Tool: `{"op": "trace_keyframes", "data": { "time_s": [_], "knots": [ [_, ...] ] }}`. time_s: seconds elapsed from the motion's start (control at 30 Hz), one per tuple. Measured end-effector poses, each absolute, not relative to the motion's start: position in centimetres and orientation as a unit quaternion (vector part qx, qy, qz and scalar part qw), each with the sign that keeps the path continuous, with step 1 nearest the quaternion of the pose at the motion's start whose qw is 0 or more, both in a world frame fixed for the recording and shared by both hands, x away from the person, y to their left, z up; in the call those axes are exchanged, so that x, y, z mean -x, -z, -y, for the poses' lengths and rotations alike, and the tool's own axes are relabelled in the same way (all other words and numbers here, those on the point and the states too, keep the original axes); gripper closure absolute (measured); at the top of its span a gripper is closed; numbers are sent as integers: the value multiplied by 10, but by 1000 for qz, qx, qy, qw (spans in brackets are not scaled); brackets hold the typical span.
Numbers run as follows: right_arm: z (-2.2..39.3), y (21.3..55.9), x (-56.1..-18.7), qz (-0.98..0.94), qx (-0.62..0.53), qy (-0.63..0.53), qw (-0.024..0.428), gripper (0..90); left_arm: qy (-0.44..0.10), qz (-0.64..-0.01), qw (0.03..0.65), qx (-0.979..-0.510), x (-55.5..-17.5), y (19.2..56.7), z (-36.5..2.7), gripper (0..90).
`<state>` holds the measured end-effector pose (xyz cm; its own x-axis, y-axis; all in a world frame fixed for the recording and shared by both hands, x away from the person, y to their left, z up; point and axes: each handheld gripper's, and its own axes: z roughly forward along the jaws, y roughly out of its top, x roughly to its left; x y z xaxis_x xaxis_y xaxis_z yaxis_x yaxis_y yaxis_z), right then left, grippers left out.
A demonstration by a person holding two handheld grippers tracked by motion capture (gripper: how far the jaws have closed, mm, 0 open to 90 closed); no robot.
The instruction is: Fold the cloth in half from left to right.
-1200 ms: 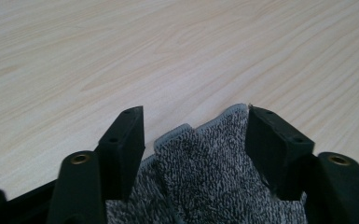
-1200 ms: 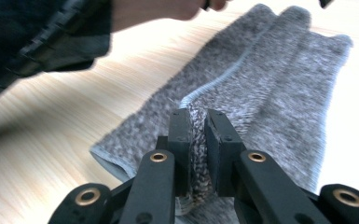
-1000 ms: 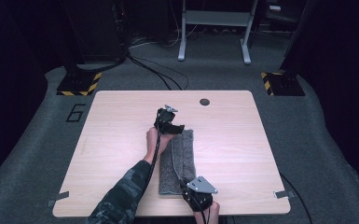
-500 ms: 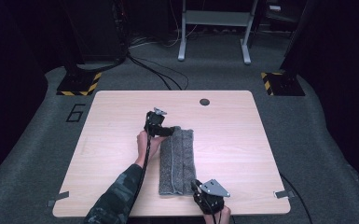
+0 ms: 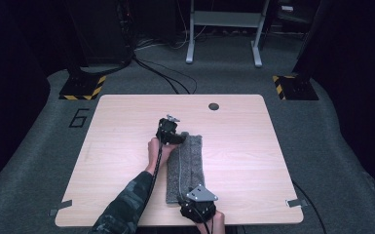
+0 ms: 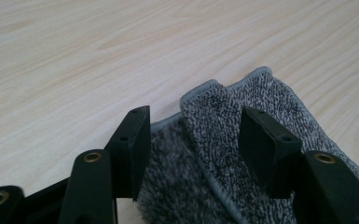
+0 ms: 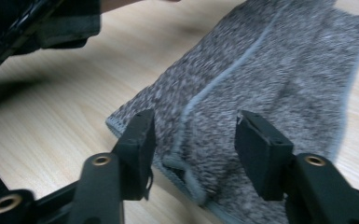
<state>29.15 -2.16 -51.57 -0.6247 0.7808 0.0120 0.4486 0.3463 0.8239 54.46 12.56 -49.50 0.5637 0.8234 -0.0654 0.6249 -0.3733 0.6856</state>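
Wooden table (image 5: 126,126) bears folded grey towel (image 5: 187,165); left gripper (image 6: 193,140) closing, right gripper (image 7: 193,144) opening, both unclamped above it

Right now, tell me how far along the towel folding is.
Done: the towel lies on the table folded into a long narrow strip, its edges meeting along the middle. In hand: the left gripper sits at the far end and the right gripper at the near end, both with jaws apart and nothing pinched; the right jaws have just opened. Left, probably: folding it shorter.
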Motion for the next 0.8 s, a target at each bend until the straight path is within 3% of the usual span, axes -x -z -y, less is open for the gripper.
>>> {"op": "trace_keyframes", "data": {
  "time_s": [0.17, 0.27, 0.33, 0.8],
  "knots": [
    [19, 521, -297, -801, -395, -407, 194, 676, -139, -438, 328, -825, -547, 503, -119, 598],
    [20, 522, -298, -797, -401, -407, 196, 786, -137, -434, 331, -827, -546, 504, -118, 789],
    [21, 521, -298, -792, -402, -413, 199, 837, -144, -432, 336, -825, -545, 503, -113, 859],
    [52, 507, -288, -756, -430, -434, 234, 841, -143, -410, 364, -824, -544, 478, -93, 859]
  ]
}}
